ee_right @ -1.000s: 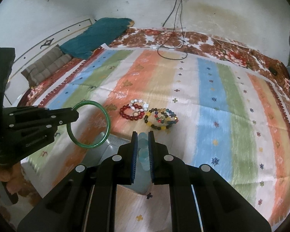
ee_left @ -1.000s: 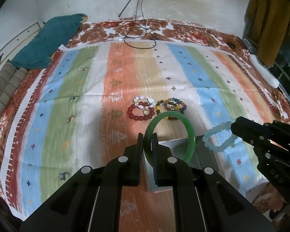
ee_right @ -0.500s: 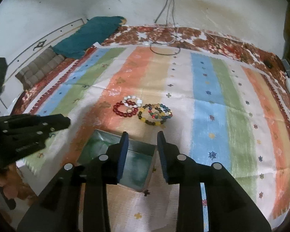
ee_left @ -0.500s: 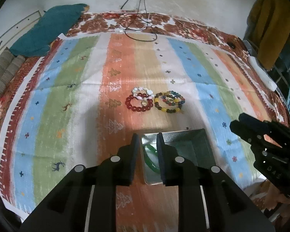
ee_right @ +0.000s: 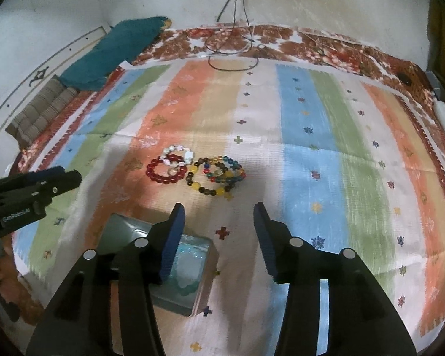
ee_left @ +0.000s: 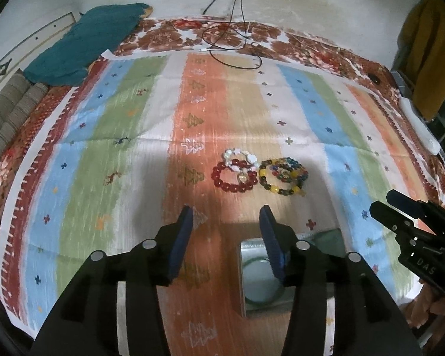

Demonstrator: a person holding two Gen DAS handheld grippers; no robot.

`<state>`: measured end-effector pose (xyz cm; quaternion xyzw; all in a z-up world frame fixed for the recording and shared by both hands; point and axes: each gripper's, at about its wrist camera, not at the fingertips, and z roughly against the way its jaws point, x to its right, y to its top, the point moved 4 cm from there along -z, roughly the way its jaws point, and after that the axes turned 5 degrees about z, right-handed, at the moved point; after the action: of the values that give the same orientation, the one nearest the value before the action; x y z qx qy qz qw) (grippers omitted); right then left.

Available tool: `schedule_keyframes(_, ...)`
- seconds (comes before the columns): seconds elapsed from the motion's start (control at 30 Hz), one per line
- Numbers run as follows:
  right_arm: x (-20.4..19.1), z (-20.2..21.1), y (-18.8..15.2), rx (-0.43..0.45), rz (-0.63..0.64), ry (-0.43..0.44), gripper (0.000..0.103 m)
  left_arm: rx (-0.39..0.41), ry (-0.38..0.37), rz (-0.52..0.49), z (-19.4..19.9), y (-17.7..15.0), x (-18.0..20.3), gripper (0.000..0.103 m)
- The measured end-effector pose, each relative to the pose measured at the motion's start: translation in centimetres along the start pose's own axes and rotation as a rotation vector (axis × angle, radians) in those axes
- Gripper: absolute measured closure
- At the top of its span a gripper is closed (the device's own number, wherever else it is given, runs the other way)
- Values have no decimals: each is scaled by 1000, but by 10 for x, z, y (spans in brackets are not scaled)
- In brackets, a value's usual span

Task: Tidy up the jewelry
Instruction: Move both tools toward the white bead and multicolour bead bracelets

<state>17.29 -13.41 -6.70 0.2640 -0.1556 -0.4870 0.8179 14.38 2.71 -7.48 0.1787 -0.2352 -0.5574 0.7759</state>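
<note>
Lying inside metal box (ee_left: pixel 284 270) green bangle (ee_left: pixel 259 298), pale beaded bracelet (ee_right: pixel 190 270), left gripper (ee_left: pixel 226 231) and right gripper (ee_right: pixel 219 228) fingers spread empty

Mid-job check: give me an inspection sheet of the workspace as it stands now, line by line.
Surface: striped cloth spread over a floral bedspread.
Job's things: metal tin near the front edge, holding a green bangle and a pale blue bead bracelet; red bead bracelet, white bead bracelet and multicoloured bead bracelets lie together on the cloth beyond it.
Clutter: nothing seen on the cloth.
Grippers: left tongs open and empty; right tongs open and empty.
Cables: black and white leads hang from the wall onto the far edge.
Surroundings: teal pillow far left; yellow garment hanging at right.
</note>
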Motion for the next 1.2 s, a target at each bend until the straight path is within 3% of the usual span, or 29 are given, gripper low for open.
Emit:
schedule_keyframes(0.23, 12, -19, 9, -32, -24, -1, 41, -31, -9, -2, -22, 12, 0, 49)
schedule_keyframes(0.3, 14, -23, 10, -39, -33, 8, 36, -22, -7, 4, -26, 16, -1, 43)
schedule_keyframes(1.2, 32, -92, 34, -124, -62, -23, 36, -88, 92, -68, -107, 44, 9, 42)
